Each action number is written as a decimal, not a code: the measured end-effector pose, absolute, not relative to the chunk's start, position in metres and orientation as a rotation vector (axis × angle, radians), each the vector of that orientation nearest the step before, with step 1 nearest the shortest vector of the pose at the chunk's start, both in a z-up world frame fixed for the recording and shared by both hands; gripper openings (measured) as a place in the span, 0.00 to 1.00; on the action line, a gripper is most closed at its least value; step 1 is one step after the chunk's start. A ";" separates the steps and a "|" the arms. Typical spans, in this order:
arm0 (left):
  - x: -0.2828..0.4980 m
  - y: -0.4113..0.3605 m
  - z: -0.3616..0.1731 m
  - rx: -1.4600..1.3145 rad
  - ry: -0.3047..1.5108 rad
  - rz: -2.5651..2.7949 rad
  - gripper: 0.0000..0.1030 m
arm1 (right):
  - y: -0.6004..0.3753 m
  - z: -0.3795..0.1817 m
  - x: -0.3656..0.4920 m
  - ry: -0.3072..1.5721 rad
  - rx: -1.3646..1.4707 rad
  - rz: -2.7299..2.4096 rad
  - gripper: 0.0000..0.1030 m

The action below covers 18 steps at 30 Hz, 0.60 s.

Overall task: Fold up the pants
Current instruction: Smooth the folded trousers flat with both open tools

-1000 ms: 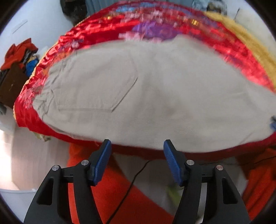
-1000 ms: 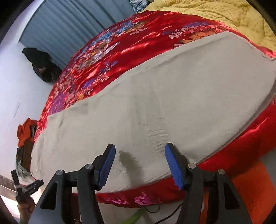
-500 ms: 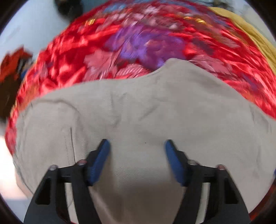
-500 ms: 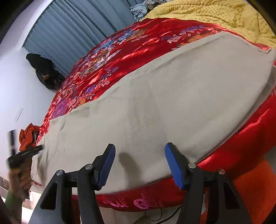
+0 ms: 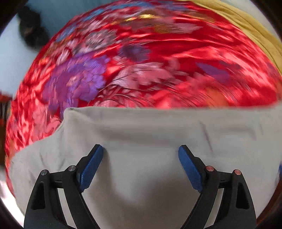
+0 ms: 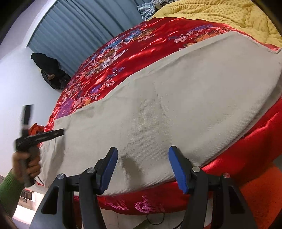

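Beige pants (image 6: 167,109) lie flat along the near side of a bed covered by a red flowered satin quilt (image 6: 123,58). My right gripper (image 6: 142,155) is open and empty, low over the pants near their front edge. My left gripper (image 5: 141,153) is open and empty, just above the pants (image 5: 149,133) at their left end, fingers pointing across the bed. It also shows in the right wrist view (image 6: 52,133), held in a hand at the far left over the pants' end.
A yellow blanket (image 6: 220,15) lies at the bed's far right. Blue curtains (image 6: 84,30) hang behind. A dark bag (image 6: 49,70) sits by the wall. Orange fabric (image 6: 255,193) hangs below the bed's front edge. Red clothes (image 6: 35,127) lie at left.
My left gripper has moved from below the bed's front edge up and forward over the pants. My right gripper has stayed almost still, open.
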State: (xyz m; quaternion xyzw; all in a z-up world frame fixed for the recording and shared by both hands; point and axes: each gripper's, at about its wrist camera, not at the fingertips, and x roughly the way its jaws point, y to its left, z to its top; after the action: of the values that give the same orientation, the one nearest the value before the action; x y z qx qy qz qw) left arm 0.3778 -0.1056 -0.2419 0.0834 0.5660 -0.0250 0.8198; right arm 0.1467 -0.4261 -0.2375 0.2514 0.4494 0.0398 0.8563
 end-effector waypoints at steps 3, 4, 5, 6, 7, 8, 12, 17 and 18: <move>0.378 -0.099 -0.229 0.106 1.204 -0.042 0.81 | -0.427 -0.237 0.146 0.941 0.530 0.090 0.59; 0.372 -0.101 -0.222 0.104 1.186 -0.063 0.81 | -0.428 -0.238 0.146 0.939 0.531 0.093 0.59; 0.361 -0.106 -0.213 0.109 1.162 -0.113 0.82 | -0.428 -0.238 0.146 0.937 0.534 0.096 0.59; 0.351 -0.112 -0.209 0.126 1.149 -0.154 0.83 | -0.429 -0.238 0.146 0.935 0.537 0.100 0.59; 0.340 -0.122 -0.206 0.163 1.140 -0.196 0.85 | -0.430 -0.239 0.146 0.934 0.540 0.102 0.59; 0.335 -0.129 -0.207 0.196 1.137 -0.216 0.85 | -0.430 -0.239 0.146 0.932 0.543 0.104 0.59; 0.345 -0.161 -0.228 0.368 1.123 -0.156 0.85 | -0.432 -0.241 0.145 0.926 0.554 0.106 0.59; 0.397 -0.131 -0.243 0.132 1.216 -0.001 0.88 | -0.433 -0.241 0.143 0.922 0.560 0.110 0.59; 0.397 -0.131 -0.237 0.121 1.208 0.000 0.85 | -0.433 -0.241 0.143 0.922 0.558 0.110 0.59</move>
State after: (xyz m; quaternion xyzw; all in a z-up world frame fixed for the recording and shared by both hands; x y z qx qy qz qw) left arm 0.3968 -0.1310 -0.2370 0.0571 0.5675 0.0000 0.8214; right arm 0.1432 -0.4331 -0.2411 0.2656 0.4390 0.0522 0.8567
